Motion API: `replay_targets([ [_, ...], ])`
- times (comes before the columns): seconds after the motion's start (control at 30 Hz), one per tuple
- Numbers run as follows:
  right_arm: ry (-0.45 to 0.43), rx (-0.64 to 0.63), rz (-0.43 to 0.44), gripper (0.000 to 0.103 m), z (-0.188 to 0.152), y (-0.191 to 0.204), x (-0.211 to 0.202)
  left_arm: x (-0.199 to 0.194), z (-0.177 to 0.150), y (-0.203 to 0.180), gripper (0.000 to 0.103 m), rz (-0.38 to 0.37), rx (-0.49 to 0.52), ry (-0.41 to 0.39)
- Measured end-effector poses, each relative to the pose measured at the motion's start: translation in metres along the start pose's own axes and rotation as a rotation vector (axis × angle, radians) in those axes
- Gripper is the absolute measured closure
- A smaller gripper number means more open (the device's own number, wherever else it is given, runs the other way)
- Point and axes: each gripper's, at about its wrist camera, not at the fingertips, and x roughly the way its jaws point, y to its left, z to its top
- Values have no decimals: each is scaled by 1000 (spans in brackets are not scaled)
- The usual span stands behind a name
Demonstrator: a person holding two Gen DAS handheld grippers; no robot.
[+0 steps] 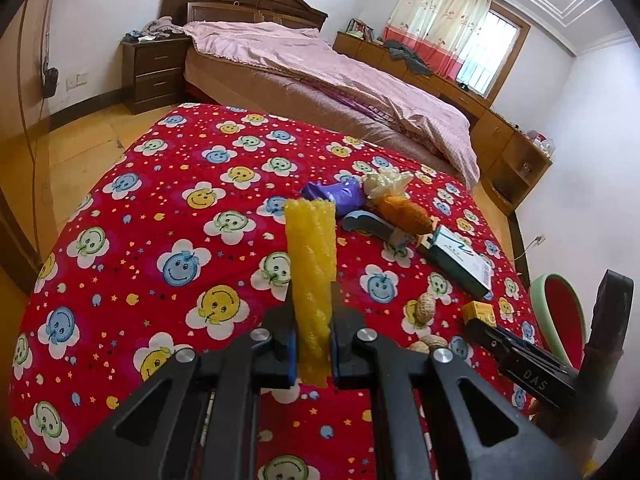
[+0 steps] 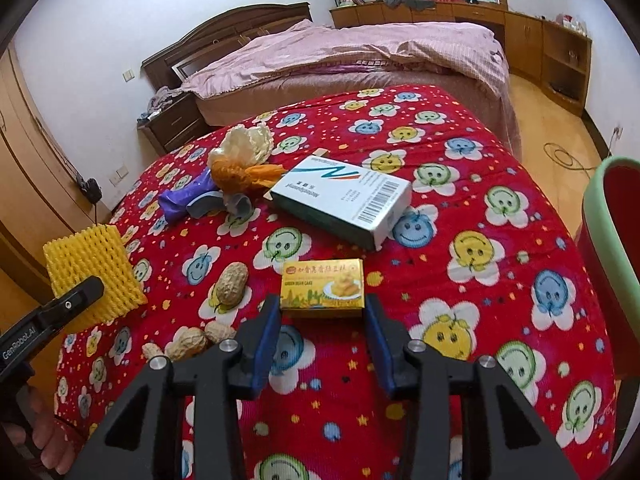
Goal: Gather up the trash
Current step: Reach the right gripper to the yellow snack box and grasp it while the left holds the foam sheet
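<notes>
Two tongs: left tongs [image 1: 313,344] pinch yellow foam net [image 1: 311,264]; right tongs [image 2: 322,320] spread wide near yellow cake box [image 2: 322,283].

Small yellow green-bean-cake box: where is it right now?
In the right wrist view, the small yellow green-bean-cake box lies on the red smiley blanket, just ahead of the open right gripper, nearer than the white-and-teal carton.

Bedroom had white walls [image 2: 100,20], a yellow wood floor [image 1: 84,148], a dark wooden bed [image 1: 240,4] under a pink quilt [image 1: 320,68], a dark nightstand [image 1: 156,72], low cabinets [image 2: 520,36], and a daylit curtained window [image 1: 452,36].
</notes>
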Motion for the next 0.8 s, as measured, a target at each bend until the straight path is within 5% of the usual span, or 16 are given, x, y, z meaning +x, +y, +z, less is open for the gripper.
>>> replay_targets([
  [0.8, -145, 120, 39, 58, -16, -44, -90, -34, 2, -52, 92, -111, 78, -26],
])
